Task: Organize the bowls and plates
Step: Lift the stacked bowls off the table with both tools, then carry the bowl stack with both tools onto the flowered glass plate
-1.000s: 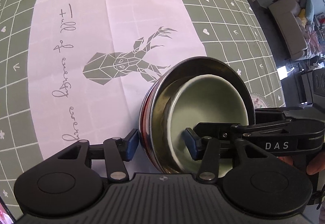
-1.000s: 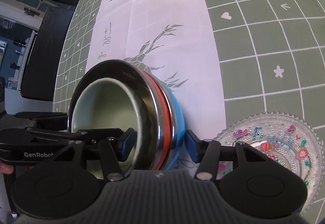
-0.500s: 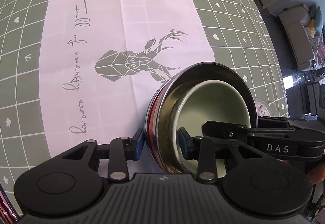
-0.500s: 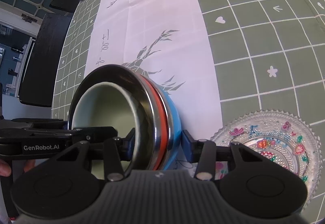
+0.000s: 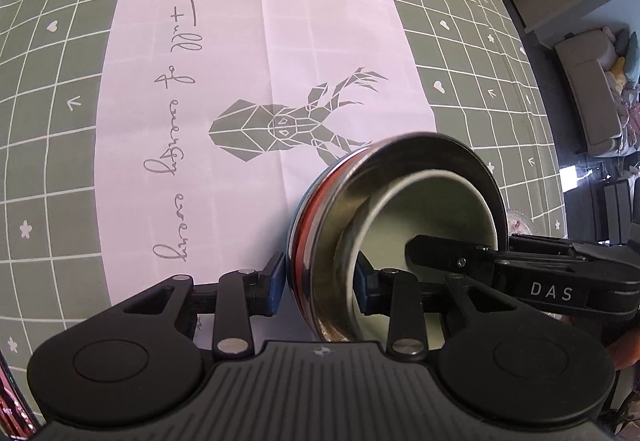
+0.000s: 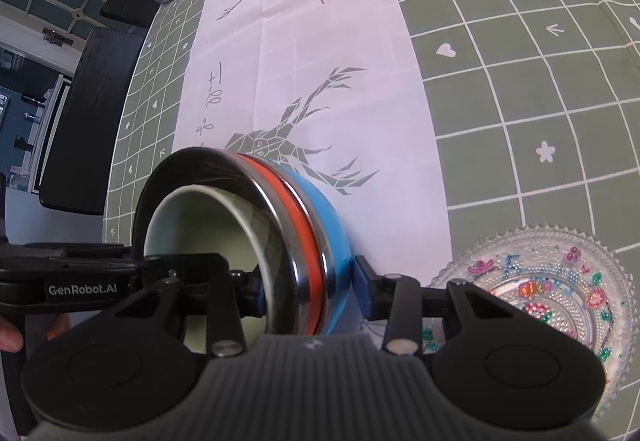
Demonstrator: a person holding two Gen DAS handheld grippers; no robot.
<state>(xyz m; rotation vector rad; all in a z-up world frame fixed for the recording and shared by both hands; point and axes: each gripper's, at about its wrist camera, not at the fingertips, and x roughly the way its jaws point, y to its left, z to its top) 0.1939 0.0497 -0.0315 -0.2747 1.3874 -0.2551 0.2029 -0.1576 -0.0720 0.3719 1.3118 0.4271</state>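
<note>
Two grippers clamp one nested stack of bowls (image 5: 320, 237) tilted above the desk (image 5: 60, 161): the left gripper (image 5: 320, 283) and right gripper (image 6: 308, 291) have each just narrowed their fingers onto opposite rims. A pale green bowl (image 6: 208, 221) sits innermost, with a patterned glass plate (image 6: 560, 281) just beside the stack.

Bright, even daylight across the tabletop (image 5: 80, 161); sharp centre, heavy fisheye bending at edges, dark vignetted corners, soft glare on steel.
</note>
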